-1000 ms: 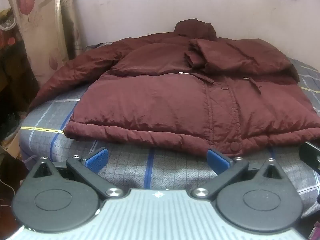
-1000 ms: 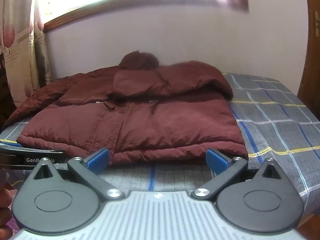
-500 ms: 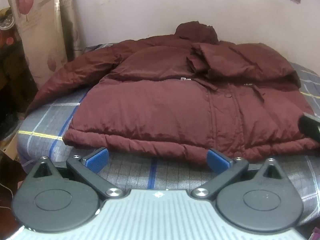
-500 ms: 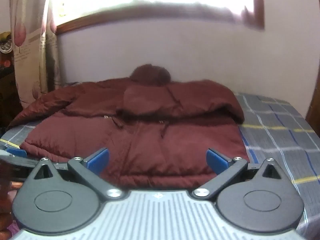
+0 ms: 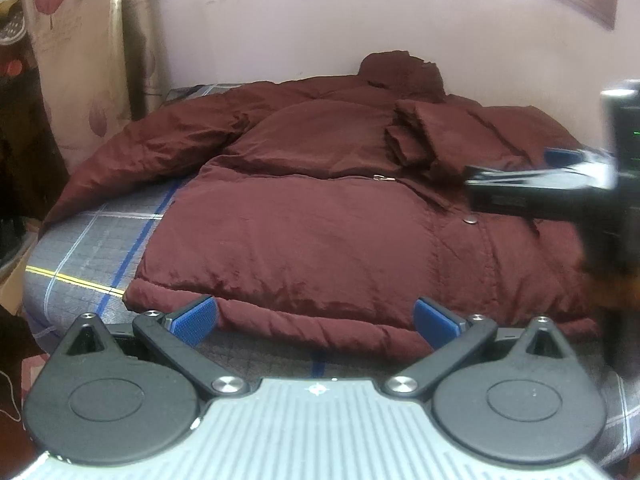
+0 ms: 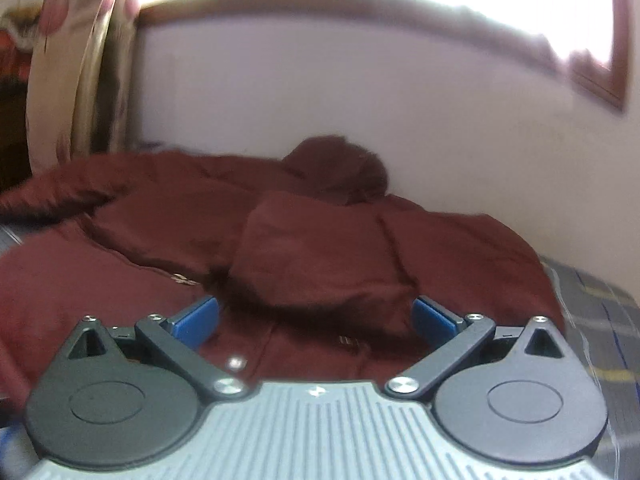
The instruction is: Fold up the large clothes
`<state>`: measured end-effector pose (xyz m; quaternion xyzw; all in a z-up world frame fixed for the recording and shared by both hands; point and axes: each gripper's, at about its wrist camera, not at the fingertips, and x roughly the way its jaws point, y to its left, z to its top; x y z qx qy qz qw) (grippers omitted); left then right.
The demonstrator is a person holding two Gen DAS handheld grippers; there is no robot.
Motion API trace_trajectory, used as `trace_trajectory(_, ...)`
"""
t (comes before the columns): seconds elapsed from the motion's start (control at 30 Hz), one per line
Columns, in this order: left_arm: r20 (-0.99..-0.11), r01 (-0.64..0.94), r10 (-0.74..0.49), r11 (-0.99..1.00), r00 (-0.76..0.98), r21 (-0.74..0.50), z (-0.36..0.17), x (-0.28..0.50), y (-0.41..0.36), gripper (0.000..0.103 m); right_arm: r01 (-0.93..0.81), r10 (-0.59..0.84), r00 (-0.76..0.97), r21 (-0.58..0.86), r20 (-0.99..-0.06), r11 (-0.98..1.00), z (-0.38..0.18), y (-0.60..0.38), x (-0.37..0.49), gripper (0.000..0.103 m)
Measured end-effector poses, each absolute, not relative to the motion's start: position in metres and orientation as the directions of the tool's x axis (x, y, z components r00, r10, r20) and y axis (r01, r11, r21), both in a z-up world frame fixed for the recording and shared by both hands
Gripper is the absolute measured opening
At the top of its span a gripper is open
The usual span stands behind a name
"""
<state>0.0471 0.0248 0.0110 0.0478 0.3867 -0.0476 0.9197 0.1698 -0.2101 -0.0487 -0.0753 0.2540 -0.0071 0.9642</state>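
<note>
Both claws released, gripping nothing: left claw [image 5: 315, 317] low at the near edge of the bed [image 5: 92, 248], just short of the jacket [image 5: 320, 220] hem; right claw [image 6: 315, 317] out over the jacket's chest near the folded-in sleeve [image 6: 320, 256]. Jacket spread across the bed, hood [image 5: 400, 70] against the wall, other sleeve [image 5: 160, 148] trailing toward the bed's left edge. Puffy, slippery cloth; likely to slide from a shallow pinch and spring open, spoiling the fold.

Jacket [image 5: 320, 232]: slightly shiny maroon puffer cloth; bedsheet [image 5: 96, 248]: matt checked fabric.
</note>
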Motion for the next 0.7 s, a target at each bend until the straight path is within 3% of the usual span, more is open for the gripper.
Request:
trace_trajectory(0.1, -0.722, 0.116, -0.044, 0.992, 0.691, 0.05, 0.012, 0.052, 0.029, 0.103, -0.06, -0.06, 0.851, -0.212, -0.521, 0.976, -0.065, -0.203, 0.206, 0.101)
trace_trajectory(0.13, -0.723, 0.113, -0.039, 0.992, 0.69, 0.054, 0.012, 0.054, 0.03, 0.103, -0.074, -0.06, 0.843, -0.226, -0.534, 0.971, -0.069, -0.202, 0.217, 0.094)
trace_trajectory(0.2, -0.728, 0.103, -0.027, 0.993, 0.685, 0.06, 0.011, 0.058, 0.031, 0.103, -0.103, -0.05, 0.826, -0.238, -0.562, 0.966, -0.075, -0.206, 0.233, 0.068)
trace_trajectory(0.23, -0.733, 0.102, -0.023, 0.993, 0.68, 0.063, 0.01, 0.06, 0.031, 0.103, -0.103, -0.055, 0.818, -0.24, -0.572, 0.965, -0.074, -0.211, 0.238, 0.04)
trace_trajectory(0.27, -0.736, 0.102, -0.021, 0.993, 0.677, 0.066, 0.009, 0.062, 0.031, 0.103, -0.089, -0.068, 0.823, -0.245, -0.564, 0.965, -0.07, -0.218, 0.24, 0.023)
trace_trajectory(0.3, -0.738, 0.102, -0.019, 0.992, 0.674, 0.069, 0.009, 0.063, 0.031, 0.103, -0.059, -0.085, 0.846, -0.252, -0.527, 0.966, -0.061, -0.23, 0.236, 0.017)
trace_trajectory(0.43, -0.747, 0.108, -0.009, 0.991, 0.665, 0.084, 0.005, 0.068, 0.029, 0.103, 0.124, -0.223, 0.896, -0.266, -0.383, 0.956, -0.015, -0.312, 0.207, 0.009)
trace_trajectory(0.53, -0.754, 0.117, -0.014, 0.99, 0.656, 0.084, 0.002, 0.071, 0.027, 0.103, 0.344, -0.428, 0.858, -0.3, -0.285, 0.89, 0.02, -0.402, 0.173, 0.004)
trace_trajectory(0.7, -0.752, 0.111, -0.01, 0.99, 0.659, 0.084, 0.002, 0.078, 0.022, 0.103, 0.662, -0.722, 0.636, -0.289, -0.273, 0.692, 0.05, -0.551, 0.113, 0.004)
